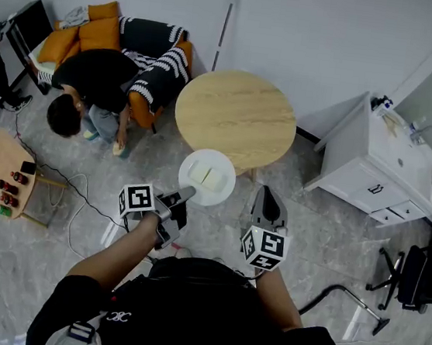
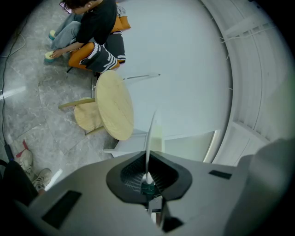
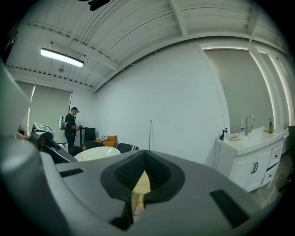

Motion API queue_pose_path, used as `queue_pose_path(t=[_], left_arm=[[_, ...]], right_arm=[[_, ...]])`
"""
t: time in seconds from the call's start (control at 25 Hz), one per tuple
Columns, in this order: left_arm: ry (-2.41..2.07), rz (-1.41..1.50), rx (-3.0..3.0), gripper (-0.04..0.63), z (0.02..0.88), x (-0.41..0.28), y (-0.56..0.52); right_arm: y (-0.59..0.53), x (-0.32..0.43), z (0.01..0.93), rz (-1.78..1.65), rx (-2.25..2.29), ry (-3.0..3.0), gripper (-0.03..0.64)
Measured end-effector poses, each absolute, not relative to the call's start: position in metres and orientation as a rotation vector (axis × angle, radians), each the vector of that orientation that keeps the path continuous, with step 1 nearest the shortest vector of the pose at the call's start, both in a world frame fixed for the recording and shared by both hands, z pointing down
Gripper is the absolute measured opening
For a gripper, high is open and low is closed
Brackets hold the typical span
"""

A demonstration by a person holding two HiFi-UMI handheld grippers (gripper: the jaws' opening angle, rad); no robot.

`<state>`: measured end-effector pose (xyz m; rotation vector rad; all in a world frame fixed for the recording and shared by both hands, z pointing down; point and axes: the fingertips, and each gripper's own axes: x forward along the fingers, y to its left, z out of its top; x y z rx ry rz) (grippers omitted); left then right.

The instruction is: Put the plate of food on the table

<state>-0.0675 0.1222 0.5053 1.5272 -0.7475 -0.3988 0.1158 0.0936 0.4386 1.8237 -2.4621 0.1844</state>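
A white plate (image 1: 219,160) carrying two pale pieces of food (image 1: 208,178) hangs in the air just in front of the round wooden table (image 1: 236,118). My left gripper (image 1: 184,197) is shut on the plate's near rim. In the left gripper view the plate (image 2: 150,133) runs edge-on out from between the jaws of the gripper (image 2: 147,177), with the table (image 2: 114,110) beyond. My right gripper (image 1: 266,197) floats to the right of the plate, shut and holding nothing. The right gripper view shows the plate (image 3: 94,153) off to its left.
A person (image 1: 94,82) crouches on the floor beside an orange-cushioned chair (image 1: 100,32) left of the table. A white sink cabinet (image 1: 377,164) stands at the right. A small side table (image 1: 9,174) with small items sits at the left, with cables on the floor.
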Motion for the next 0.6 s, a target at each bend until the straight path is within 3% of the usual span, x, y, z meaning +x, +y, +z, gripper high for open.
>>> queue_pose_path(t=[0.6], left_arm=[[-0.711, -0.38, 1.533, 0.02, 0.513, -0.107, 0.122]], right_arm=[[0.1, 0.073, 0.441, 0.159, 1.83, -2.433, 0.007]])
